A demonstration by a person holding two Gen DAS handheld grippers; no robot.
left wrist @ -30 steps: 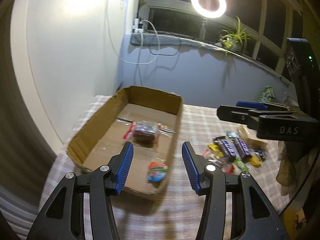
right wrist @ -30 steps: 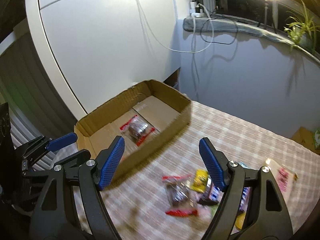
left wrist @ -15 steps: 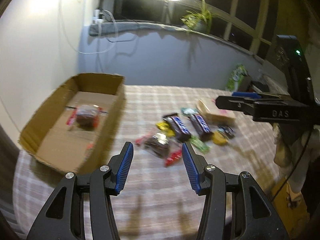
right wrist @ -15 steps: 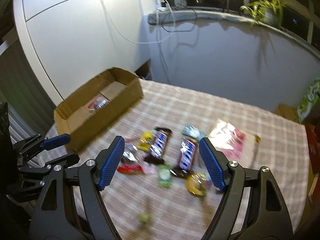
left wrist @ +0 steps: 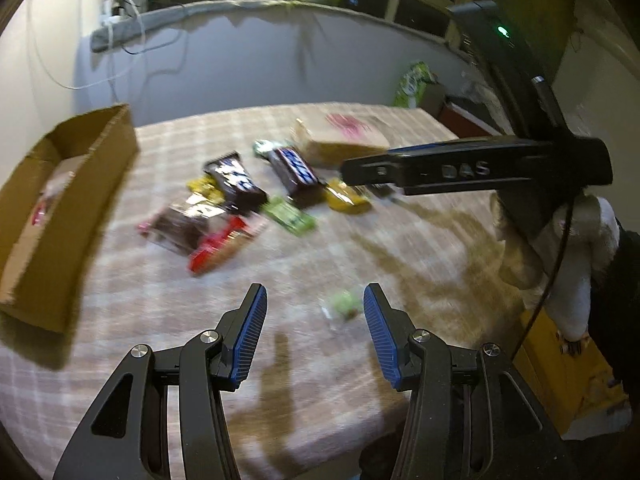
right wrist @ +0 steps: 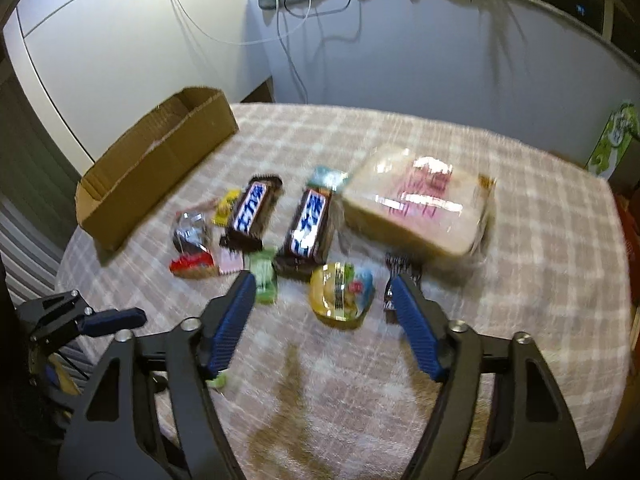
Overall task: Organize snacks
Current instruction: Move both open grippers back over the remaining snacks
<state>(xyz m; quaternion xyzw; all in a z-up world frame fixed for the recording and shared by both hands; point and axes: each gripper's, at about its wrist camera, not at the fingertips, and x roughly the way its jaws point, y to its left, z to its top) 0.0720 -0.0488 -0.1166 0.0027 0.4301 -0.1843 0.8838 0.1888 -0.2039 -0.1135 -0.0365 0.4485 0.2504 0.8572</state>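
Two grippers are in my hands, both empty. Nearest in the left wrist view, my left gripper (left wrist: 314, 312) stands with its jaws apart and nothing clamped; a small pale green sweet (left wrist: 345, 303) lies on the surface (left wrist: 420, 248) just ahead, seen between the tips, not touched. In the right wrist view, my right gripper (right wrist: 322, 298) is closing its jaws, but the pads press on nothing yet; a round yellow snack pack (right wrist: 341, 292) lies between them on the checked cloth, and a green wrapper (right wrist: 265, 280) sits beside the left pad.

Beyond these lies the main heap, loose and unsorted: two dark chocolate bars (right wrist: 280, 216) side by side, a red-ended packet (right wrist: 191, 264), a small yellow piece (right wrist: 226, 206) and a clear-wrapped dark cake (right wrist: 190, 230). Further back rests a large pale packet with pink print (right wrist: 420, 200), the bulkiest item.

Farthest, at the left edge of the surface, the cardboard box (left wrist: 68, 208) stands open. At least one wrapped item is visible inside, blurred; I cannot tell the count.

Assessment: the task is at an early stage. Most snacks remain outside the box, well apart from it. I judge the yellow pack to be the next item for collection.
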